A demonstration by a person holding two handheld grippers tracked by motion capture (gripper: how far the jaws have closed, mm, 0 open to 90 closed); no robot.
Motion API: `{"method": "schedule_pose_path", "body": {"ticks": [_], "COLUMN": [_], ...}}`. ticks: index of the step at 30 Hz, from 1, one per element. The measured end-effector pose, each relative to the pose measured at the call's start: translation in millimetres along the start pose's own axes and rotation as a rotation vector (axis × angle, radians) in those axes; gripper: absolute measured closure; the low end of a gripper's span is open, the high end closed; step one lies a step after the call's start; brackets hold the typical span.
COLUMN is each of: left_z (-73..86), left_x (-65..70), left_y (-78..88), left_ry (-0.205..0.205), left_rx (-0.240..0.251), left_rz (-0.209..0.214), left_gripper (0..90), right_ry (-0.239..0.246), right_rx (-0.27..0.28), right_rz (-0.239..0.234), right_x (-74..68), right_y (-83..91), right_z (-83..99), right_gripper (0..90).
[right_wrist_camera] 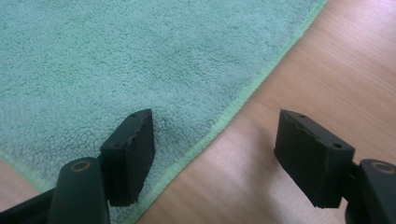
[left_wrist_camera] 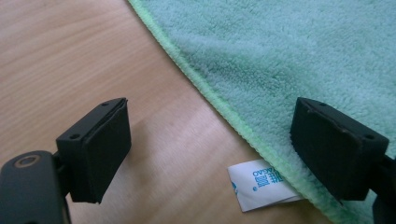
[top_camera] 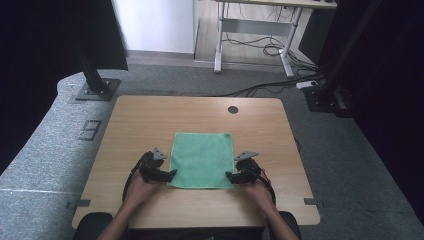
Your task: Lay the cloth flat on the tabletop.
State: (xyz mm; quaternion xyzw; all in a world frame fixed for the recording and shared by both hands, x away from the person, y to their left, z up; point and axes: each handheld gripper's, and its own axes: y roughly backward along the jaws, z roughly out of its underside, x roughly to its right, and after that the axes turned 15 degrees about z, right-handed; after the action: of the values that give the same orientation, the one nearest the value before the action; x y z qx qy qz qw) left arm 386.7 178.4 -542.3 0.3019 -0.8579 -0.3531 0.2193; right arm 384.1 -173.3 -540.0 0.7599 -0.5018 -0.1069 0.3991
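I see the green cloth (top_camera: 202, 159) lying flat on the tabletop (top_camera: 140, 120), near its front edge. My left gripper (top_camera: 170, 174) sits at the cloth's near left corner, fingers (left_wrist_camera: 100, 149) spread, straddling the hem by a white tag (left_wrist_camera: 259, 183). My right gripper (top_camera: 230, 176) is at the near right corner, its fingers (right_wrist_camera: 128, 156) spread too, nothing pinched between them

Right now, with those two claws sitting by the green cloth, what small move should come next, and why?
Probably close both on the cloth's near corners. The left gripper and right gripper stand open, each straddling a side edge of the flat green cloth, gripping nothing yet.
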Motion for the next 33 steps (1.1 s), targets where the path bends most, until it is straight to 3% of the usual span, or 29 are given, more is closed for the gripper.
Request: {"method": "schedule_pose_path", "body": {"ticks": [7,19,26,33], "left_z": [-10.1,-13.4,-15.8,-6.1], "left_x": [-16.5,-24.0,-20.1,1.4], "left_y": [-7.5,-12.7,-5.5,16.3], "left_ry": [0.032,0.040,0.014,-0.057], "left_rx": [0.019,0.043,0.033,0.005], "left_rz": [-0.008,0.013,0.020,0.063], "left_gripper": [12.1,11.5,13.3,11.4], "right_ry": [-0.034,-0.068,-0.034,-0.042], "right_rx": [-0.006,-0.005,0.014,0.053], "right_rz": [0.013,0.001,-0.002,-0.046], "right_x": [14.3,26.5,21.9,23.2], "right_y": [-15.6,-26.7,-17.4,5.2], "right_z": [-10.2,-15.4,-17.3,-11.2], "right_gripper": [26.5,27.1,26.9,20.2]}}
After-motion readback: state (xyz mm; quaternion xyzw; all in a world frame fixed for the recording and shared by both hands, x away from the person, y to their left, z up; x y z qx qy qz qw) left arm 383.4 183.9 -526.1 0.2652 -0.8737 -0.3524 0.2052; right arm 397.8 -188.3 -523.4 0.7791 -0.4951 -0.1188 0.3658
